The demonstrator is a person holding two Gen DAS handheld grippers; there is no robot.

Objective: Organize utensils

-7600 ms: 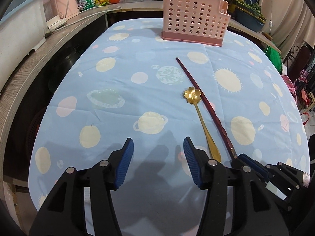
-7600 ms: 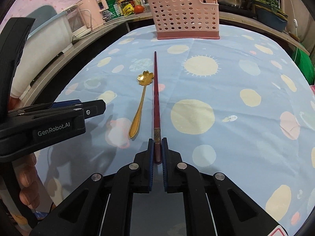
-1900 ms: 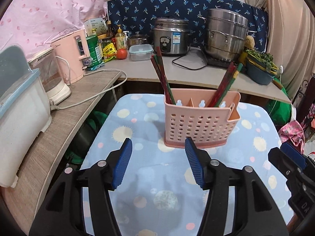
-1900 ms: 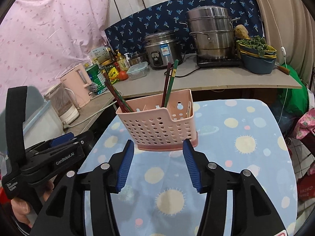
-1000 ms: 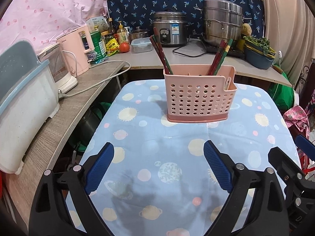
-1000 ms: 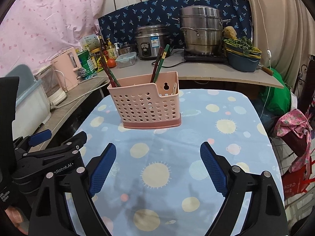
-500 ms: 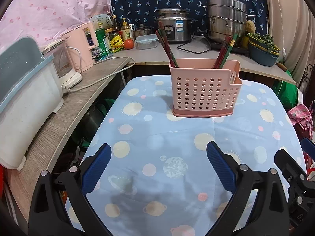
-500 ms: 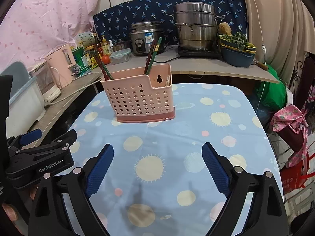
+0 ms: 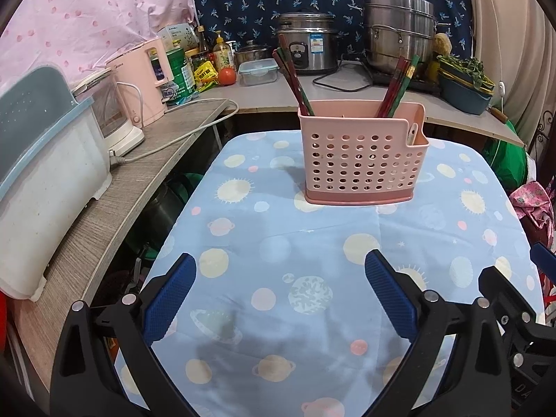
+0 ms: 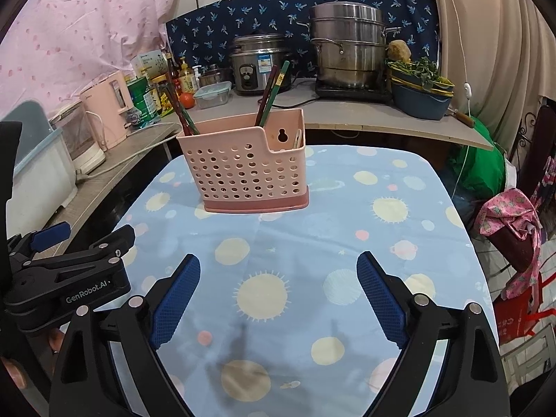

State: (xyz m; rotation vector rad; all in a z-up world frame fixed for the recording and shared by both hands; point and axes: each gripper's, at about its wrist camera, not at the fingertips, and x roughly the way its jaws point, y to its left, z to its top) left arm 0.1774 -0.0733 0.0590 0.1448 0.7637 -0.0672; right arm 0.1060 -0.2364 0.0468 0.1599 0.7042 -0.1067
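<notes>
Your left gripper point(image 9: 280, 292) hangs above the near part of the table, and its two blue fingers point(image 9: 169, 295) are spread wide apart. Nothing is between them. Your right gripper point(image 10: 278, 295) is the same: its blue fingers point(image 10: 380, 299) are wide apart and hold nothing. In the right view you can see your left gripper off to the left side, with a bit of your hand point(image 10: 10, 368) under it.

The table has a light blue cloth point(image 9: 312, 243) with suns and planets on it. The pink basket point(image 9: 361, 160) with many small holes stands upright on the far part of the cloth, well away from both grippers. It sits on a darker pink base.

Dark red and green chopsticks point(image 9: 293, 80) stick up from the left end of the basket and lean to the left. More chopsticks point(image 9: 399, 83) stick up nearer the right end and lean to the right. In the small low part at the right end of the basket, you can see the pale top of something thin point(image 10: 298, 138), but it is too small to tell what it is.

Behind the table is a counter point(image 10: 347, 114) with a rice cooker point(image 10: 259, 64), a big steel pot point(image 10: 349, 45), a red tomato point(image 9: 227, 75) and a pink kettle point(image 9: 146, 80).
</notes>
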